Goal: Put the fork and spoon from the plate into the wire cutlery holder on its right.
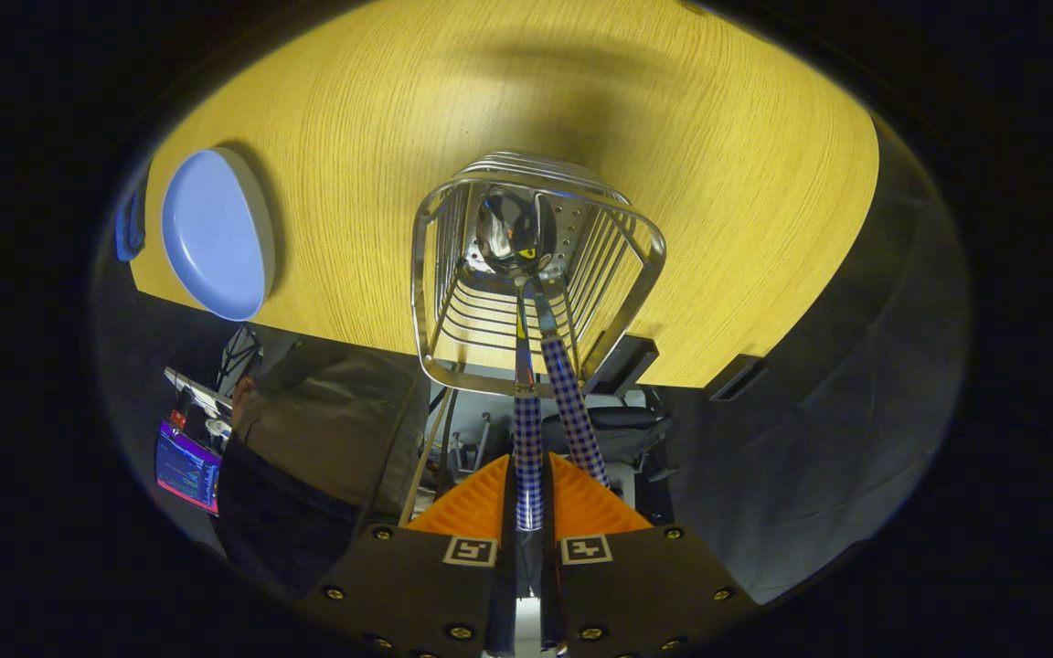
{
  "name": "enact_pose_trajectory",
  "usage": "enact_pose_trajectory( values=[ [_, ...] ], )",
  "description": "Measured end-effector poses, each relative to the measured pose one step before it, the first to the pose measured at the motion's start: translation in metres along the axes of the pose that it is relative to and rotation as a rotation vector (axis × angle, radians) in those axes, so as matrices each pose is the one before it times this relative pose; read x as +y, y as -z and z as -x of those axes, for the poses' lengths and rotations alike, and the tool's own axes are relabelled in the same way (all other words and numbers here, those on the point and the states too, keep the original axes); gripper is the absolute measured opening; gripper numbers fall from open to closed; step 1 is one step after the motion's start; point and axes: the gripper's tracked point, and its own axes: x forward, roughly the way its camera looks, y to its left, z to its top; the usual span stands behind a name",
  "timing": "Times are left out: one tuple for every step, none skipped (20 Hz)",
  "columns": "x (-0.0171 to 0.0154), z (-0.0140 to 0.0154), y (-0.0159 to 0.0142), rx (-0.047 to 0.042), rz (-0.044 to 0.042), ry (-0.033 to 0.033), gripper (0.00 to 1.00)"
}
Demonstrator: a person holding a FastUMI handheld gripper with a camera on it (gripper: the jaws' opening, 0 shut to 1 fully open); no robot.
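The wire cutlery holder [536,274] stands on the wooden table just beyond my fingers, and I look down into it. A spoon bowl [513,233] rests at its bottom. Two blue-checked handles stick out of the holder toward me. My gripper [527,459] is shut on the left handle [527,429], which runs between the fingers. The other handle [574,411] leans free just to the right of it. I cannot tell which handle belongs to the spoon and which to the fork. The blue plate [216,233] lies to the left of the holder with nothing on it.
The table's near edge [344,334] runs under the holder. Below it sits a person in dark clothes [325,439] beside a lit screen [186,471]. Bare wooden tabletop [718,183] spreads beyond and to the right of the holder.
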Motion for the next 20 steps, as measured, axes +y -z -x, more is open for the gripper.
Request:
enact_pose_trajectory(
  values=[
    [-0.00051,0.00036,-0.00004,-0.00205,0.00294,0.0059,0.11],
    [-0.00018,0.00105,0.00003,-0.00461,0.00342,0.00224,0.11],
    [0.00027,0.00139,0.00094,-0.00253,-0.00161,0.0012,0.12],
    [0.00009,0.00151,0.00182,-0.00415,0.00047,-0.00024,0.12],
    [-0.00025,0.0007,0.0006,-0.0074,0.00003,0.00124,0.12],
    [-0.00086,0.00203,0.00085,-0.00797,-0.00227,0.00148,0.12],
    [0.00036,0.00444,0.00005,-0.00717,-0.00174,-0.00118,0.12],
    [-0.00111,-0.00274,0.00328,-0.00195,0.00048,0.0014,0.12],
    [-0.00141,0.00175,0.00324,-0.00276,0.00146,0.00471,0.17],
    [-0.00045,0.00187,0.0023,-0.00546,-0.00125,-0.00084,0.17],
    [0.00038,0.00088,0.00253,-0.00431,-0.00112,-0.00417,0.17],
    [-0.00009,0.00195,0.00185,-0.0076,-0.00343,-0.00438,0.17],
    [-0.00035,0.00284,0.00123,-0.00907,-0.00404,-0.0009,0.17],
    [0.00009,0.00247,0.00191,-0.00791,-0.00029,0.00423,0.17],
    [-0.00026,0.00228,0.00224,-0.00937,0.00564,0.00482,0.17],
    [0.00026,0.00197,0.00207,-0.01116,0.00347,-0.00184,0.17],
    [0.00107,0.0018,0.00302,-0.0128,0.00103,-0.00439,0.17],
    [0.00084,0.0035,0.00232,-0.01358,-0.00035,0.00096,0.17],
    [-0.00057,0.00324,0.00187,-0.0141,0.00038,0.00769,0.17],
    [-0.00008,0.00291,0.0012,-0.02073,0.00143,0.00724,0.17]
  ],
)
